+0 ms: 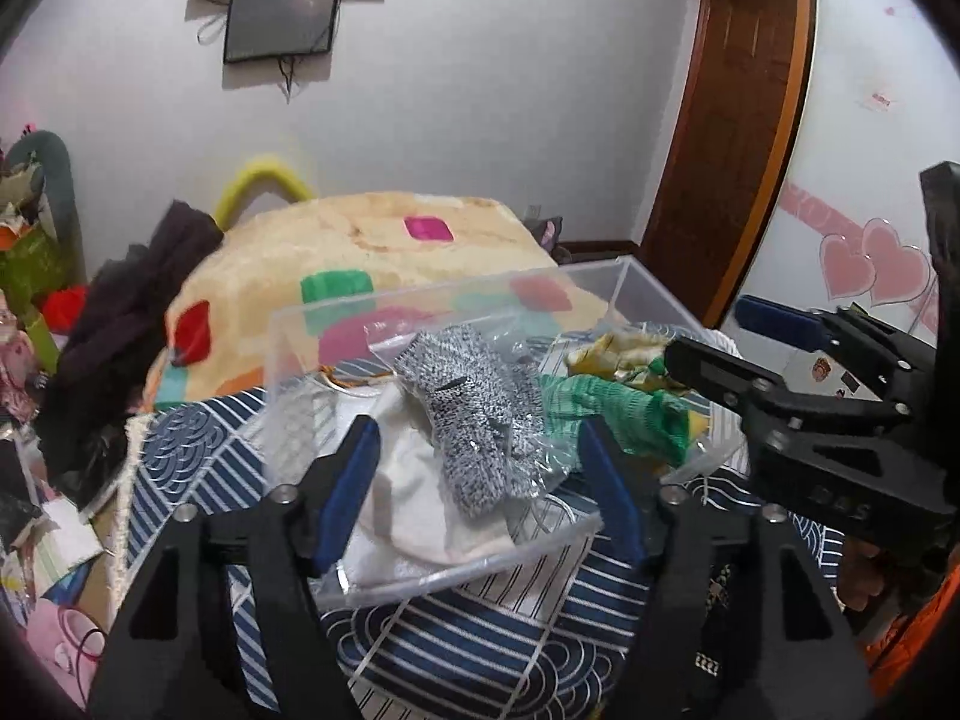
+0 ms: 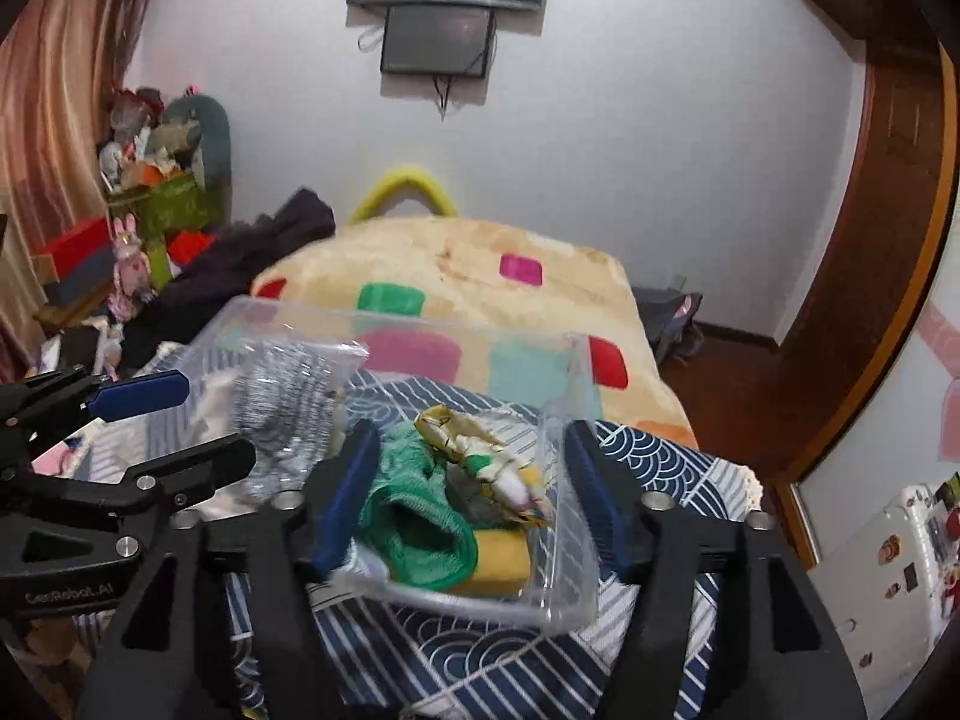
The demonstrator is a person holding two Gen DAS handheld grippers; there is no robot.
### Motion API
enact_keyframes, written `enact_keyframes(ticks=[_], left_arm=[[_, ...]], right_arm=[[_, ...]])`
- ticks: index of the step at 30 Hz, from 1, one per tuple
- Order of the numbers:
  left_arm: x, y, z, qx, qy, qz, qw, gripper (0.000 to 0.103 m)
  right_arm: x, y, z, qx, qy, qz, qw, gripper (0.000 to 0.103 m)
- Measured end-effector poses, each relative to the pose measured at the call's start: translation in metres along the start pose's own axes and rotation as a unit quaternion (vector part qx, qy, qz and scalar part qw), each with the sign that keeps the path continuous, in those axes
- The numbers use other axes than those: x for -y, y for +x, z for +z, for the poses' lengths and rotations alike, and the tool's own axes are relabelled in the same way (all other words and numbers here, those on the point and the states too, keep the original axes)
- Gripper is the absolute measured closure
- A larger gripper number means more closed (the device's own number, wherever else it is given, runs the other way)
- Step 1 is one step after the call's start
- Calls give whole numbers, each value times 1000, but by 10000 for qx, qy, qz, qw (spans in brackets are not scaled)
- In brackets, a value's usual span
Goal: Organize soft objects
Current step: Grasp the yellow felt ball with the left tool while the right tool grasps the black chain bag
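Note:
A clear plastic box (image 1: 420, 576) sits on a blue patterned cloth (image 1: 468, 654). In it lie a grey knit item in a plastic bag (image 1: 474, 414), a white cloth (image 1: 414, 498), a green knit item (image 1: 606, 408) and a yellow patterned cloth (image 1: 612, 354). My left gripper (image 1: 480, 492) is open over the box's near left part, empty. My right gripper (image 2: 468, 498) is open over the box's (image 2: 564, 594) right part, above the green knit item (image 2: 420, 534), a yellow sponge (image 2: 498, 564) and the patterned cloth (image 2: 474, 444). Each gripper shows in the other's view.
A blanket with coloured squares (image 1: 372, 252) covers the bed behind the box. Dark clothes (image 1: 132, 312) and clutter lie at left. A wooden door (image 1: 732, 120) stands at right. A screen (image 2: 444, 36) hangs on the wall.

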State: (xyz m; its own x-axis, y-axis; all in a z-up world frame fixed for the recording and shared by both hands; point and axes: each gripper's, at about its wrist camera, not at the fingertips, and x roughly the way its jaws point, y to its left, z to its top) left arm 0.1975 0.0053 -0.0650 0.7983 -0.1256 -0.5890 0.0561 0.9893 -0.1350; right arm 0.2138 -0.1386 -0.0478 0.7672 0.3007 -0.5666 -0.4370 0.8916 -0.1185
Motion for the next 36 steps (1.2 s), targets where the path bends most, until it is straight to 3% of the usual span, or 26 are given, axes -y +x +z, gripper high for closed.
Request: enact_keyframes(ticks=[2,4,6,12,16,30,32,34,35,36], left_arm=[[0,-12,-1,116,16,34,9999,24],[0,-25,-4,223,-4,15,9998,11],[-2,-37,-9,295,-71,-8,9995,6],[-1,-61,-29,253,-50,73,9996,4],[4,-68,-48,153,78,187,9997,3],[25,-45,-105,-761,64,-168,9969,3],[32,-39,-108,-861,131,-219,9960,3],[39,-33,-112,-939,203,-300,9949,3],[44,-29,-114,-983,273,-342,9942,3],[47,-27,-115,-1000,323,-371,9938,3]], right_arm=[[1,-10,-1,158,40,33,9999,28],[1,-23,-4,297,88,76,9995,22],[3,-33,-8,395,187,101,9990,17],[2,-45,-28,436,340,195,9983,5],[-5,-41,-50,152,243,162,9995,5],[-14,-19,-132,-1097,398,401,9924,5],[-12,-17,-143,-1220,480,481,9902,12],[-6,-15,-148,-1317,676,735,9863,33],[-4,-17,-148,-1279,734,783,9860,38],[-2,-21,-148,-1233,730,791,9865,53]])
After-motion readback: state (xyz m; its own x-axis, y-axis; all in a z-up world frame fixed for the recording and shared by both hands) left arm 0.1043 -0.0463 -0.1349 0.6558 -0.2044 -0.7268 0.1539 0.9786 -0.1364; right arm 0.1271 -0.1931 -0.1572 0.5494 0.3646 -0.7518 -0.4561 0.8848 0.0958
